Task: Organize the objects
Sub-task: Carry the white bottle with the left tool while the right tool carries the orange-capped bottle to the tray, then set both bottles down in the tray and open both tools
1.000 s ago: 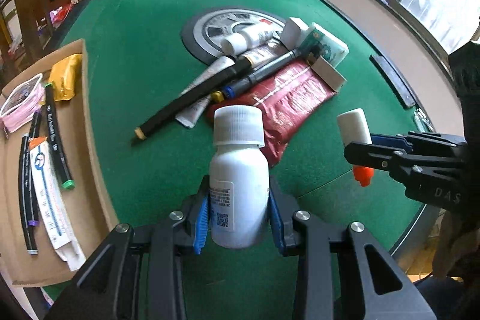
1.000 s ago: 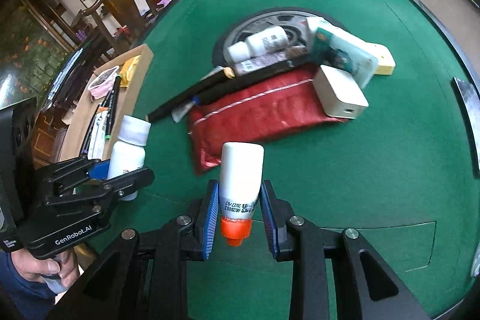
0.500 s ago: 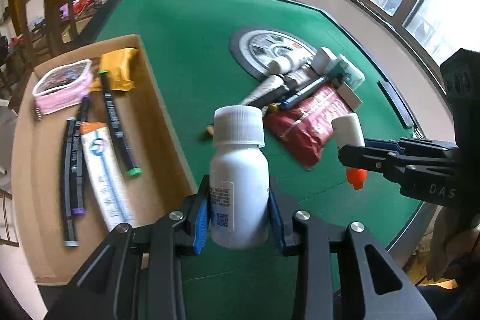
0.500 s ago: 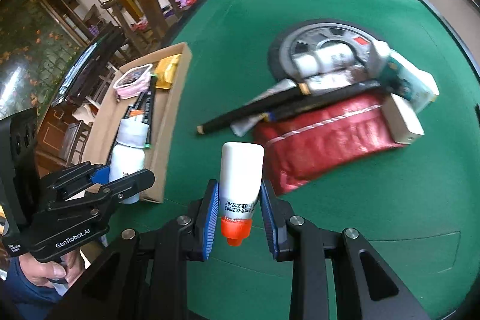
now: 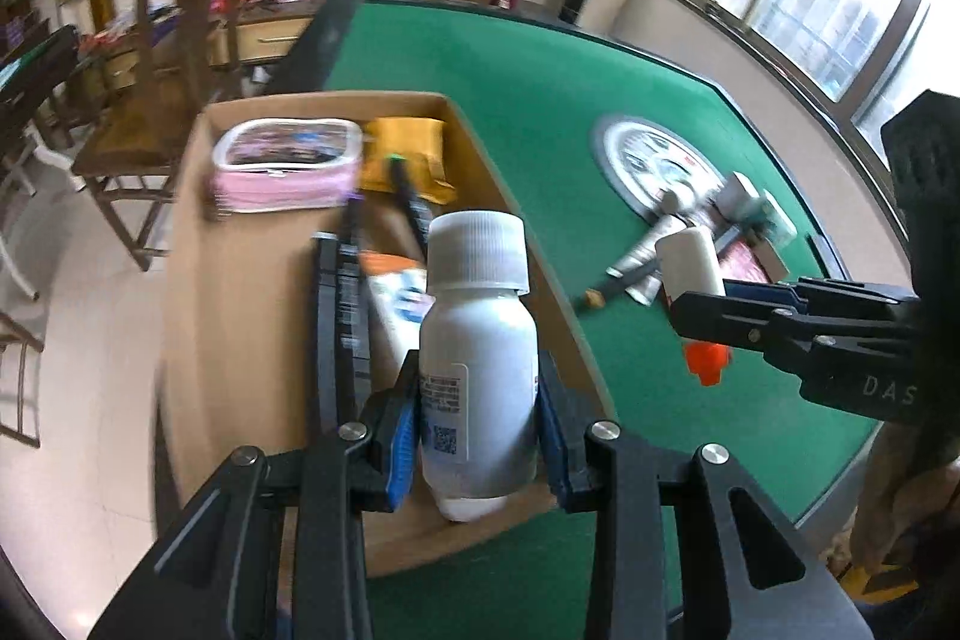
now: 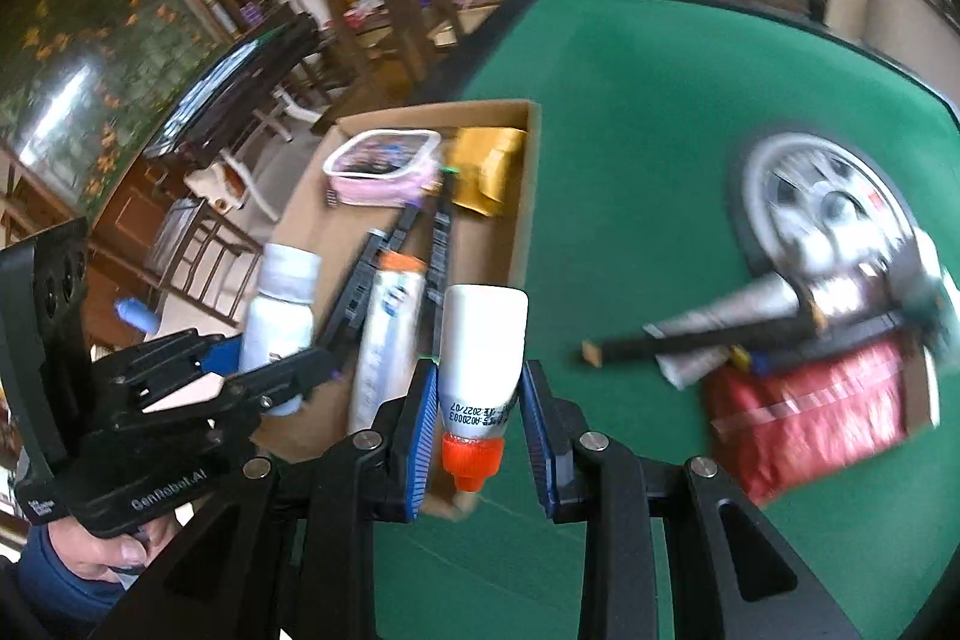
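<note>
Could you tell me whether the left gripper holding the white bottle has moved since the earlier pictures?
Yes. The left gripper, shut on the white bottle, has travelled away from the pile on the green table and now hangs over the cardboard box.

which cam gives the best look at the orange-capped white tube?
Right wrist. The orange-capped white tube sits centred in the right gripper, cap towards the camera, with its printed code readable. The left wrist view shows the tube only from the side, small, its middle hidden behind a gripper finger.

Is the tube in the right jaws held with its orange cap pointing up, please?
No, the tube hangs cap-down, with the orange cap at its bottom end.
</note>
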Demonstrator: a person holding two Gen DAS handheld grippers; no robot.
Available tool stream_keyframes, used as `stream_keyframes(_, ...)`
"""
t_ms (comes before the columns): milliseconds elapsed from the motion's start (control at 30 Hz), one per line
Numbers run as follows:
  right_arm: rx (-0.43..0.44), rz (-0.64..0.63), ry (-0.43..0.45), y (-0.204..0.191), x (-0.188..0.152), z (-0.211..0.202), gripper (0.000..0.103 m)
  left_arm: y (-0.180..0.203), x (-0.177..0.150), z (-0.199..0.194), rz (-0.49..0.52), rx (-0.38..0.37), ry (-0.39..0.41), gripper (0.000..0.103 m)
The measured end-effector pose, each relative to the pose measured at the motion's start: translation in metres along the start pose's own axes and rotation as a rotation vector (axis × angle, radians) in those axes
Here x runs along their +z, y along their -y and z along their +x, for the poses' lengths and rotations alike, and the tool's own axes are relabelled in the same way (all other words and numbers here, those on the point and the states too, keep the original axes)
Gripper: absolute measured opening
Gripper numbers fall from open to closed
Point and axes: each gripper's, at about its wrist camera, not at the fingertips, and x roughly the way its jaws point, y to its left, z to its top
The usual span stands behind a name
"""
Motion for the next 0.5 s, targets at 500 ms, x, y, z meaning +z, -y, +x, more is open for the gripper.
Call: stream_keyframes(500,0.045,-0.031,-0.078,-0.051,0.059,0.087,0.030,-0.066,0.011,0.013,-0.087,0.041,-0.034,0.033)
